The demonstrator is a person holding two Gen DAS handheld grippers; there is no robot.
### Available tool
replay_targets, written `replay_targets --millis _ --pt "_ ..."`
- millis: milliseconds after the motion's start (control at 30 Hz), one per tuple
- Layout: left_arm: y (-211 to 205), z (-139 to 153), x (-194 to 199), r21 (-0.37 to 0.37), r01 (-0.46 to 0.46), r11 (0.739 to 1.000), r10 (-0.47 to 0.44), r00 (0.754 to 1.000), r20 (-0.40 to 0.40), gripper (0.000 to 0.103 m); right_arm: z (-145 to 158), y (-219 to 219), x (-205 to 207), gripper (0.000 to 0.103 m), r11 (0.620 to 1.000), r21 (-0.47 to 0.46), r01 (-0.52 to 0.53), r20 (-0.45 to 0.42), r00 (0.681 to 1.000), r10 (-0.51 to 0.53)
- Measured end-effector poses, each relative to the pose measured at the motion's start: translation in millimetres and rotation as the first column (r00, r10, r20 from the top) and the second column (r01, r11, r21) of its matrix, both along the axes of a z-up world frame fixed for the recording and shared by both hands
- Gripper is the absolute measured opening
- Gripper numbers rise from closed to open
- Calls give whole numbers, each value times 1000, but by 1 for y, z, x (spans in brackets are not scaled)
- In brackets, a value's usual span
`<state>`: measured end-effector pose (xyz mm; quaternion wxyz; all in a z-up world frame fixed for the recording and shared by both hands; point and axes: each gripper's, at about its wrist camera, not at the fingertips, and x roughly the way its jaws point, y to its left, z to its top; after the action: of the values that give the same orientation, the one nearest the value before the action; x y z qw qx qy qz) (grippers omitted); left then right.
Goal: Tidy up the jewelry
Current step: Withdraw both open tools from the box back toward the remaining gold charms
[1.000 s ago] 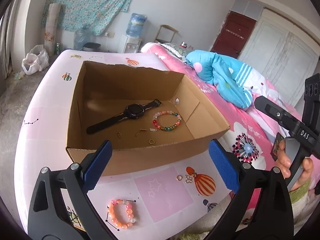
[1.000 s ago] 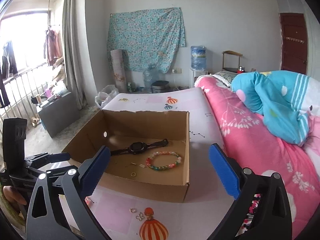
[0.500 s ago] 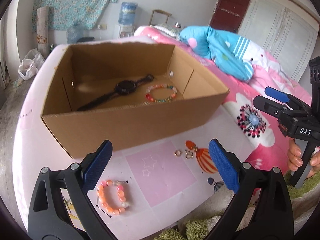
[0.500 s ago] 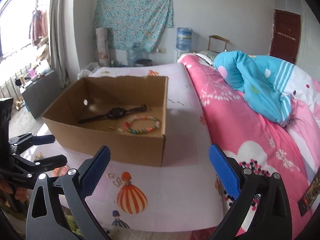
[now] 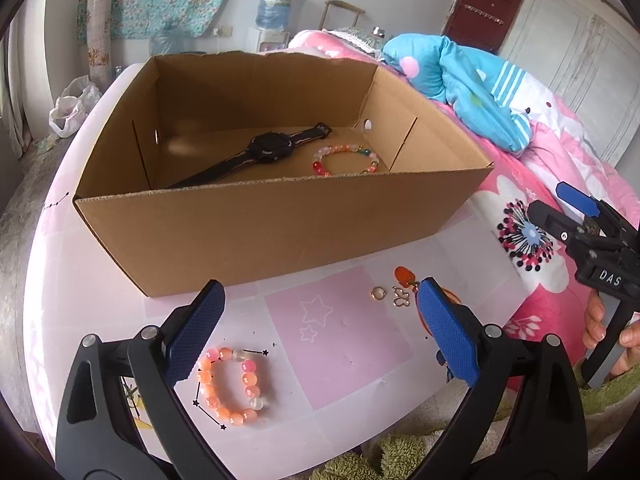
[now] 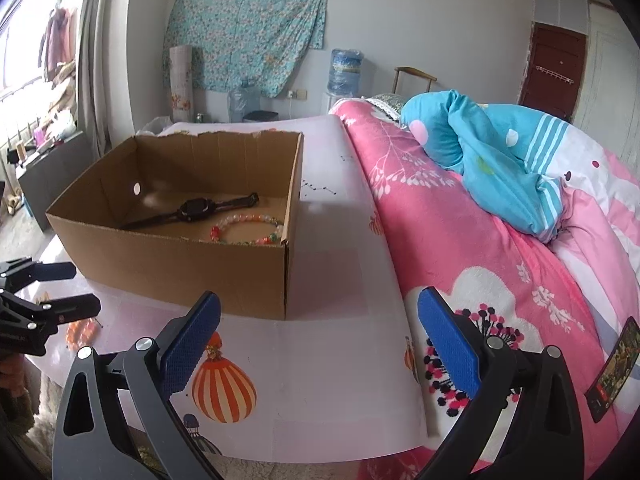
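An open cardboard box [image 5: 260, 232] [image 6: 180, 264] rests on a pale pink patterned mat [image 5: 340, 336]; inside lie a black watch [image 5: 264, 150] [image 6: 192, 210] and a multicoloured bead bracelet [image 5: 346, 158] [image 6: 248, 230]. In front of the box, an orange-pink bead bracelet [image 5: 232, 384] lies by my left gripper's left finger. A small gold ring [image 5: 377, 293] and a gold butterfly charm [image 5: 401, 298] sit near its right finger. My left gripper [image 5: 320, 336] is open above the mat. My right gripper [image 6: 320, 340], also open and empty, hovers over the mat's right side.
A pink flowered quilt [image 6: 460, 216] and a blue pillow [image 6: 500, 152] fill the bed to the right. A phone [image 6: 612, 368] lies on the quilt. A hand [image 5: 600, 320] holds the right gripper's handle. Green fluffy fabric [image 5: 384, 456] lies at the mat's near edge.
Both grippers dropped lower and drew back from the box; the box now looms larger with its front wall hiding the small items inside. The orange bracelet is now close to the left finger.
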<state>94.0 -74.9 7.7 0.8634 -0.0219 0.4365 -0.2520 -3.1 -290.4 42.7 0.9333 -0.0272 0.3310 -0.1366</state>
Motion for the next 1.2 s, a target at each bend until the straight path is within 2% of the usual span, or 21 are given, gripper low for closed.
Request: replay_targets --millis 233,533,1000,1200 --pt "-4 -2 0 21 0 1000 0 1000 -3 93 -5 -4 1 96 996 85 -33 0 999 33" --pt "-11 -3 0 30 9 1000 -9 1000 -4 93 -8 -8 3 96 993 117 -31 2 1000 31" --pt "-7 -6 -1 25 -1 1000 1 1000 -6 93 -12 -6 5 96 990 131 -50 -5 999 51" --pt "1 -9 -2 21 -24 999 24 1000 4 93 -26 -11 -1 96 996 90 -12 -38 999 16"
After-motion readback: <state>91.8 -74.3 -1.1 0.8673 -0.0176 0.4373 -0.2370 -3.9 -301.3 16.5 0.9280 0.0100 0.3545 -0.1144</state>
